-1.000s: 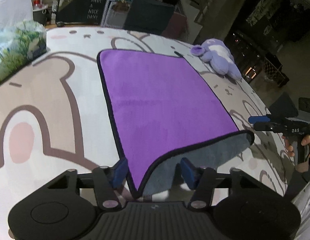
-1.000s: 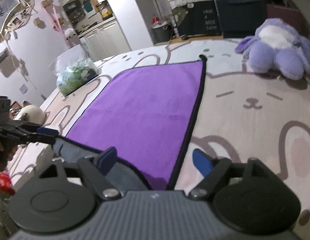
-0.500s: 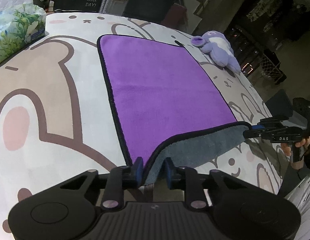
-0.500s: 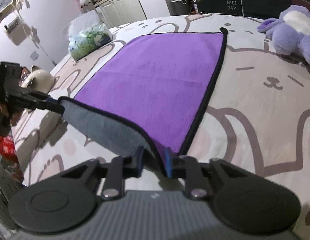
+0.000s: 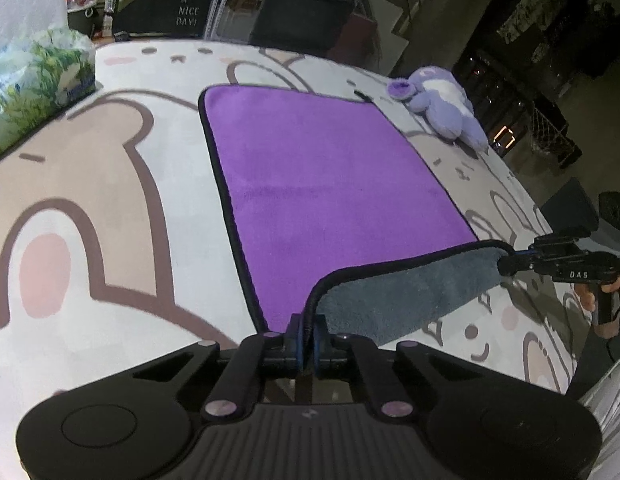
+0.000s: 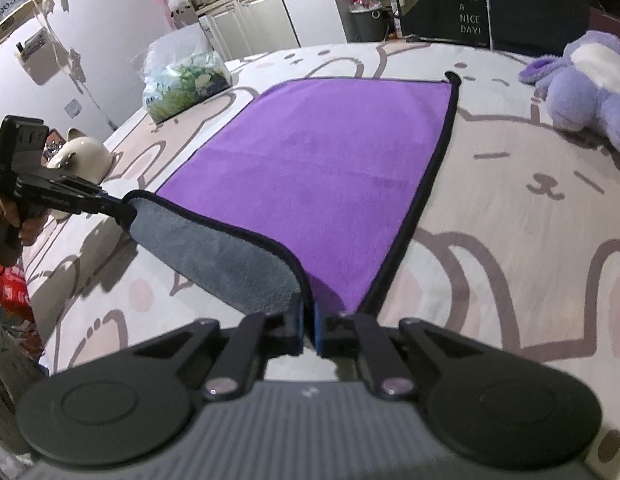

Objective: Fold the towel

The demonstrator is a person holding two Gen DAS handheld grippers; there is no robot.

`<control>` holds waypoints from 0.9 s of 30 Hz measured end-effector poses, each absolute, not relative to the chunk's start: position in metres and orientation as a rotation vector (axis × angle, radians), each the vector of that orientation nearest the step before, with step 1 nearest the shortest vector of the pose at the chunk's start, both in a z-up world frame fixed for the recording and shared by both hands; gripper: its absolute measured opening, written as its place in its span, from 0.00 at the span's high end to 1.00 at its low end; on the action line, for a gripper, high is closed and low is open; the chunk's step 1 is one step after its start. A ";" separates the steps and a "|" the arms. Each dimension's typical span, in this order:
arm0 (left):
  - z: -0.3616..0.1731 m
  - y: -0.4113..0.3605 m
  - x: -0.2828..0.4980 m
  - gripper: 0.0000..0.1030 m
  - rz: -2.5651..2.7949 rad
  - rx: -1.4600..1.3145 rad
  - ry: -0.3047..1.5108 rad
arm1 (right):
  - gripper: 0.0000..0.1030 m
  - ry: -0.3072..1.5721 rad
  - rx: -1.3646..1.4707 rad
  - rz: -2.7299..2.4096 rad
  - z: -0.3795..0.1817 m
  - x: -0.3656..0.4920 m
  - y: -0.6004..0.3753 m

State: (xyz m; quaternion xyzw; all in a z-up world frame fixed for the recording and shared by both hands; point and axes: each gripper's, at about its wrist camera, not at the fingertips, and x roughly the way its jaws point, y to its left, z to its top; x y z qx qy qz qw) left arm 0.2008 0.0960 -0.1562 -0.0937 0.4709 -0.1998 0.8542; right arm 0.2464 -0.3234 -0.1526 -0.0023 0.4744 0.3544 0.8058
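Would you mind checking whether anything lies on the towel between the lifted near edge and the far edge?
Nothing visible does: the purple towel is bare up to its far edge; both the left gripper and right gripper grip near corners.

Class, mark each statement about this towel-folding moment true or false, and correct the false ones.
1. Both grippers are shut on near corners of the towel. True: the left gripper and right gripper each pinch one.
2. The towel's underside is green. False: it is grey.
3. The plush toy lies on the towel. False: it lies apart from it, on the cartoon-print cover.
4. The far edge of the towel lies flat. True.
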 end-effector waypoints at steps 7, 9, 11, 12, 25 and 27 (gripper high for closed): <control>-0.141 0.093 0.210 0.96 -0.393 -0.177 0.932 | 0.94 0.968 0.014 0.731 -0.140 0.252 -0.322; -0.137 0.092 0.215 0.96 -0.385 -0.172 0.914 | 0.94 0.945 0.020 0.724 -0.135 0.255 -0.322; -0.134 0.092 0.221 0.96 -0.378 -0.169 0.899 | 0.94 0.922 0.017 0.712 -0.131 0.258 -0.321; -0.133 0.093 0.224 0.96 -0.374 -0.167 0.891 | 0.94 0.914 0.017 0.706 -0.129 0.260 -0.320; -0.120 0.098 0.279 0.96 -0.359 -0.142 0.822 | 0.94 0.826 -0.018 0.687 -0.116 0.316 -0.310; -0.118 0.101 0.291 0.96 -0.355 -0.141 0.816 | 0.94 0.817 -0.028 0.686 -0.112 0.330 -0.307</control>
